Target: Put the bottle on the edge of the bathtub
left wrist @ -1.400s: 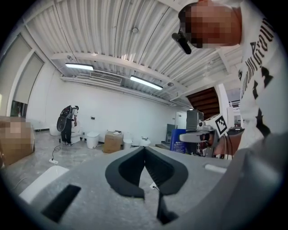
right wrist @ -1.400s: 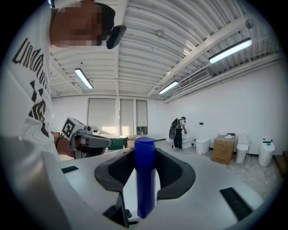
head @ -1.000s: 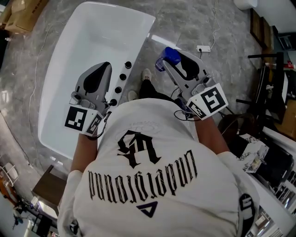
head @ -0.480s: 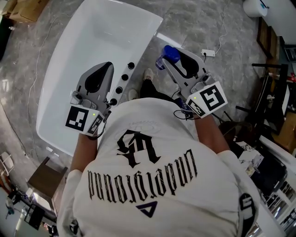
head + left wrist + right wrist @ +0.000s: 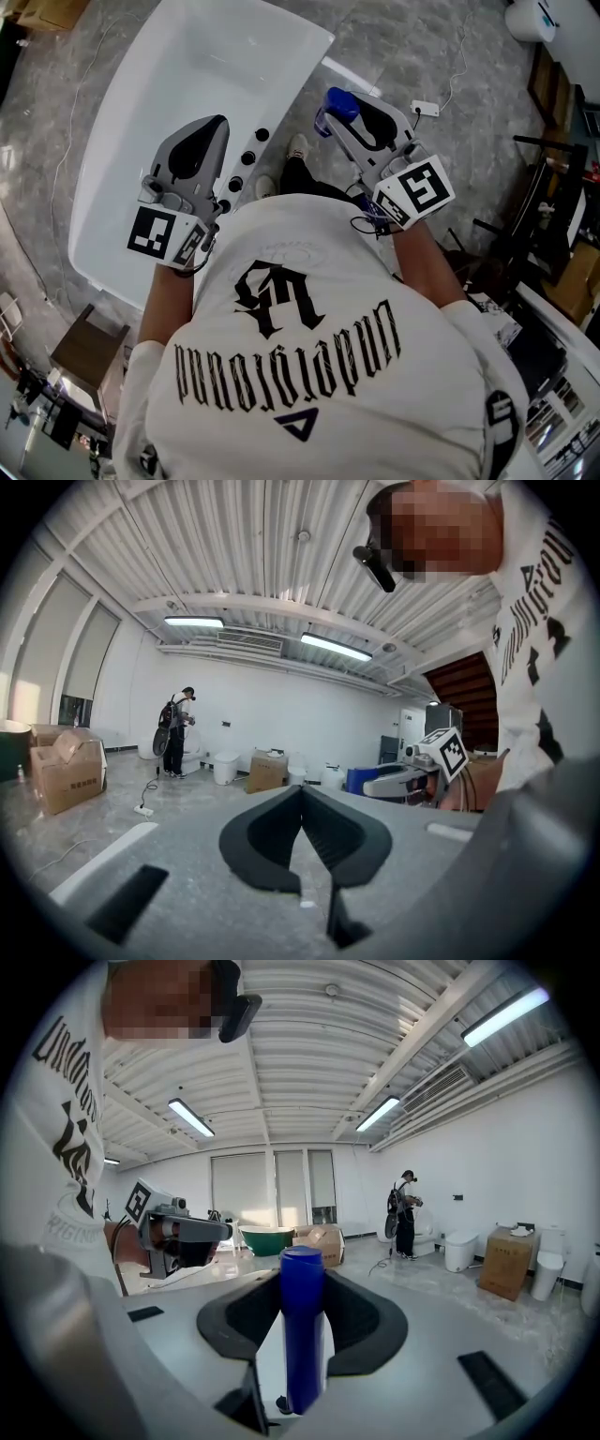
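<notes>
Left gripper closed, right gripper loaded.

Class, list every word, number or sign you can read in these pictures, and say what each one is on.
"Und": opening letters of the gothic line across the white shirt; the rest is too ornate to read.
Marker cubes: black-and-white patterns only, no words.
Blue bottle: no label readable.

bathtub basin open, knobs crowd rim

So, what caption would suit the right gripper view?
Right gripper clamping a blue bottle between its jaws.
</notes>
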Demonstrator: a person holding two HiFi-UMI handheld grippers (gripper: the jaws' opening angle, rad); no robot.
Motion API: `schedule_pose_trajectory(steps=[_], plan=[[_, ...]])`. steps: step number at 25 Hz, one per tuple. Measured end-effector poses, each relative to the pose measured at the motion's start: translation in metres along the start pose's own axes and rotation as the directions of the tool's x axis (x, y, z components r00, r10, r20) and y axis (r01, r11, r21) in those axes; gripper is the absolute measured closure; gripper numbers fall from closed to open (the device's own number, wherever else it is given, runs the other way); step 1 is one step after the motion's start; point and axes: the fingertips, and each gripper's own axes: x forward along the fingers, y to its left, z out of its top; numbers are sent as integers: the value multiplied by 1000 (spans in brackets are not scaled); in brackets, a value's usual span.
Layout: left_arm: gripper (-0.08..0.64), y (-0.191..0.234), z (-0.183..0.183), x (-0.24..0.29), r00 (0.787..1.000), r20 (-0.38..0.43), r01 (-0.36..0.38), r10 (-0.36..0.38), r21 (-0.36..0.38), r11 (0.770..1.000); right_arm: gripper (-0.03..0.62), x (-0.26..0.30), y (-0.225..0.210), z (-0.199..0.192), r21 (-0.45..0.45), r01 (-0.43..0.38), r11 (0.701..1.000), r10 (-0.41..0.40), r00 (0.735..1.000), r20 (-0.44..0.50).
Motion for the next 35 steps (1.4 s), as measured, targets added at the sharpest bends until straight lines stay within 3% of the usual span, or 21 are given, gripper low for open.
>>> schedule_pose_trajectory(steps=[13,21,35], plan=[[545,29,-11,61,998,-38,-49,48,-24,998,443,40,-58,-28,25,-49,999,51,995,-86],[545,42,-26,97,997,-63,-45,42,-45,998,443,67,-84,-47,28,-101,995,104,985,-138],[545,60,-70,133,987,-142,-81,70,-71,994,443,108,-112,-102,-32,-181,983,166,949,-267]])
